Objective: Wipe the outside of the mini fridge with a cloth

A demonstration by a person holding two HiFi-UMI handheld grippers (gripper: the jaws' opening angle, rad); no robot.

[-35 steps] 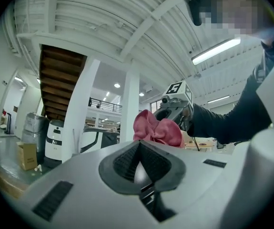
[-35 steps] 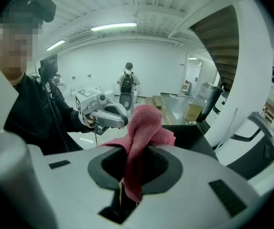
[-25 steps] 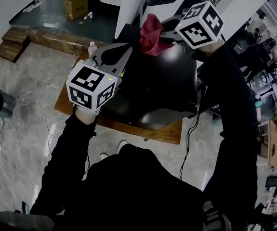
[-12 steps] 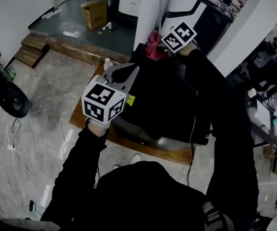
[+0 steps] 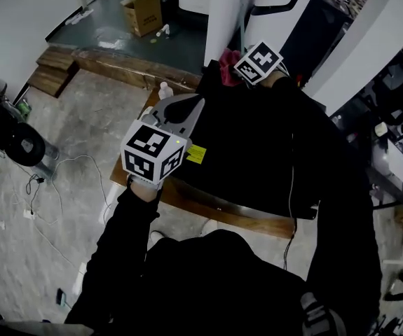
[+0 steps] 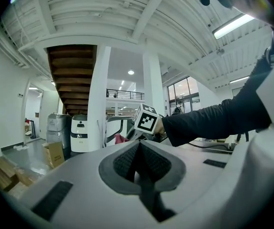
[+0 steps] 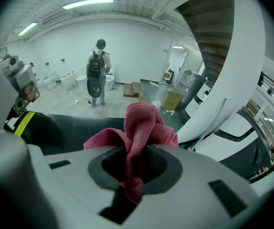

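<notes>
Black mini fridge (image 5: 257, 152) seen from above, standing on a low wooden platform (image 5: 208, 205). Its flat top fills the centre of the head view, w/ a yellow sticker (image 5: 196, 154) near its left edge.

The red cloth (image 5: 226, 65) sits at the fridge's far edge, bunched up. It's pinched in the right gripper (image 5: 237, 64), whose jaws are clamped onto the fabric. In the right gripper view the cloth (image 7: 144, 125) bulges up and out betw. the pads, and the dark fridge top (image 7: 65, 128) lies just below and to the left of it. We can't tell for sure whether the cloth touches the surface.

The key relation: nearly all the bare top stretches from the cloth back toward us, along the front-to-back axis. We judge a wipe from here would mean pulling the right gripper toward the body, or sweeping it sideways along the far edge.

The left gripper (image 5: 186, 108) hangs above the fridge's left edge, well apart from the cloth. Its jaws are pressed together w/ nothing betw. them, as the left gripper view (image 6: 140, 161) shows. So the right gripper is the working one; the left is idle.
</notes>
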